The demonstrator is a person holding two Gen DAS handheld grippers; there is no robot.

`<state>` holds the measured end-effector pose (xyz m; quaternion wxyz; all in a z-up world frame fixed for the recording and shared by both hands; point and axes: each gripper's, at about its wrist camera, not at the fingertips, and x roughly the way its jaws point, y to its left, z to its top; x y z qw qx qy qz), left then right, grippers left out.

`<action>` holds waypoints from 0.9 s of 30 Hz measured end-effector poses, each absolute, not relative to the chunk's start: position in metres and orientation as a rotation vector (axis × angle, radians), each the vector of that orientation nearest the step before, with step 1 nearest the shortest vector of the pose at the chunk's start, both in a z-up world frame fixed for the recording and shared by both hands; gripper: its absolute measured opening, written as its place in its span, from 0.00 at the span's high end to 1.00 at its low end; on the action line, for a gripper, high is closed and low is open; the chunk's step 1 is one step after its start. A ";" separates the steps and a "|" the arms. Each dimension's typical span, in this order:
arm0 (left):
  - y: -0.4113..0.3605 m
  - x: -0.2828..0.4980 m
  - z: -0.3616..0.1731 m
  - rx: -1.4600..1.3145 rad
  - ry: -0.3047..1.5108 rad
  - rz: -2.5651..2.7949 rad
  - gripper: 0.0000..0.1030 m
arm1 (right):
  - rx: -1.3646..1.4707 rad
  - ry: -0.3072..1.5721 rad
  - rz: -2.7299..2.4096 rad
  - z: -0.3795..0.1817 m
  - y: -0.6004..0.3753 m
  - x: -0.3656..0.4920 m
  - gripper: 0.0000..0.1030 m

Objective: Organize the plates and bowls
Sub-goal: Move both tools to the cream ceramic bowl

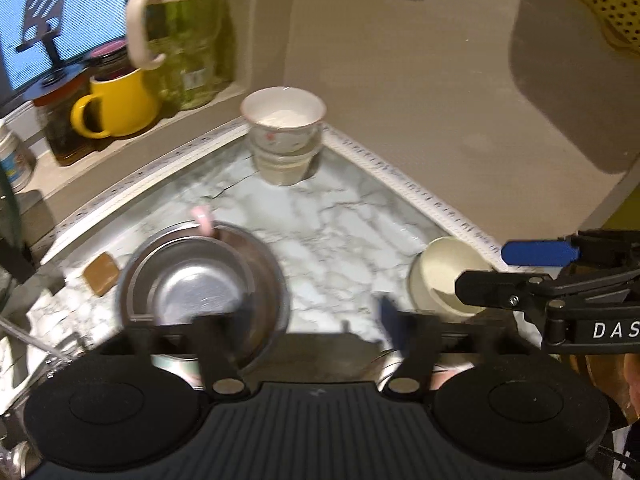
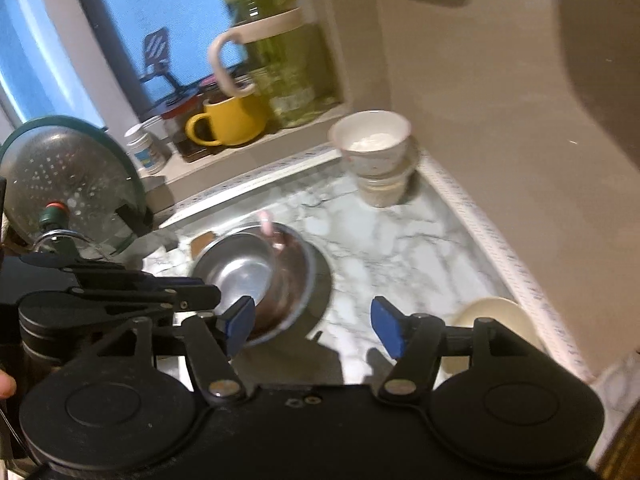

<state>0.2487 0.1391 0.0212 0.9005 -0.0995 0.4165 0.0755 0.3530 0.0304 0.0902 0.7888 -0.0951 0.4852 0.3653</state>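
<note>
Two nested steel bowls [image 1: 200, 276] [image 2: 256, 272] sit on the marble counter [image 1: 340, 224]. A stack of white bowls [image 1: 284, 136] [image 2: 376, 152] stands in the far corner. A cream bowl [image 1: 440, 272] [image 2: 496, 316] lies near the right wall. My left gripper [image 1: 308, 320] [image 2: 208, 288] hangs open above the counter just right of the steel bowls, nothing between its fingers. My right gripper [image 2: 314, 324] [image 1: 480, 268] is open too, empty, between the steel bowls and the cream bowl.
On the window sill stand a yellow mug [image 1: 120, 108], a green glass pitcher [image 1: 188, 40] and jars. A colander [image 2: 68, 184] leans at the left. A small brown pad [image 1: 102, 272] lies left of the steel bowls. Walls close the corner behind and on the right.
</note>
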 end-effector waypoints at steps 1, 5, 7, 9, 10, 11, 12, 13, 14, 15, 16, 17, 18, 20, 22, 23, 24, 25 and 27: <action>0.134 0.250 0.021 -0.202 0.851 0.147 0.22 | -0.203 1.042 0.771 0.091 0.023 0.355 0.34; 0.115 0.267 0.016 -0.196 0.854 0.106 0.22 | -0.197 1.045 0.712 0.089 -0.005 0.361 0.31; 0.106 0.277 0.010 -0.193 0.858 0.090 0.22 | -0.195 1.052 0.678 0.085 -0.018 0.365 0.30; 0.097 0.287 0.003 -0.186 0.865 0.070 0.22 | -0.197 1.056 0.638 0.080 -0.030 0.370 0.30; 0.093 0.293 -0.001 -0.184 0.868 0.060 0.22 | -0.202 1.057 0.613 0.076 -0.036 0.373 0.29; 0.089 0.297 -0.005 -0.185 0.871 0.053 0.22 | -0.204 1.061 0.591 0.072 -0.041 0.375 0.29; 0.085 0.304 -0.010 -0.185 0.876 0.047 0.22 | -0.200 1.067 0.571 0.068 -0.046 0.379 0.29; 0.082 0.309 -0.015 -0.184 0.882 0.044 0.22 | -0.189 1.076 0.548 0.063 -0.052 0.384 0.29; 0.079 0.315 -0.019 -0.184 0.889 0.041 0.22 | -0.180 1.083 0.526 0.058 -0.058 0.387 0.29; 0.076 0.320 -0.024 -0.180 0.895 0.039 0.22 | -0.174 1.087 0.504 0.054 -0.063 0.390 0.28; 0.074 0.326 -0.028 -0.174 0.899 0.036 0.22 | -0.170 1.089 0.488 0.051 -0.068 0.392 0.27; 0.071 0.332 -0.034 -0.165 0.907 0.035 0.22 | -0.165 1.092 0.470 0.047 -0.072 0.395 0.27; 0.070 0.337 -0.038 -0.159 0.916 0.034 0.22 | -0.159 1.097 0.455 0.043 -0.076 0.398 0.27; 0.066 0.349 -0.048 -0.148 0.929 0.032 0.22 | -0.150 1.108 0.429 0.035 -0.082 0.403 0.26; 0.063 0.360 -0.057 -0.138 0.944 0.037 0.22 | -0.142 1.116 0.412 0.027 -0.087 0.407 0.26; 0.062 0.364 -0.061 -0.136 0.950 0.039 0.22 | -0.139 1.119 0.403 0.023 -0.088 0.409 0.27; 0.060 0.369 -0.066 -0.136 0.961 0.038 0.22 | -0.135 1.123 0.399 0.019 -0.088 0.412 0.27; 0.060 0.374 -0.071 -0.138 0.975 0.040 0.22 | -0.127 1.132 0.394 0.014 -0.089 0.415 0.28; 0.059 0.383 -0.079 -0.147 0.996 0.037 0.22 | -0.118 1.151 0.382 0.007 -0.091 0.420 0.30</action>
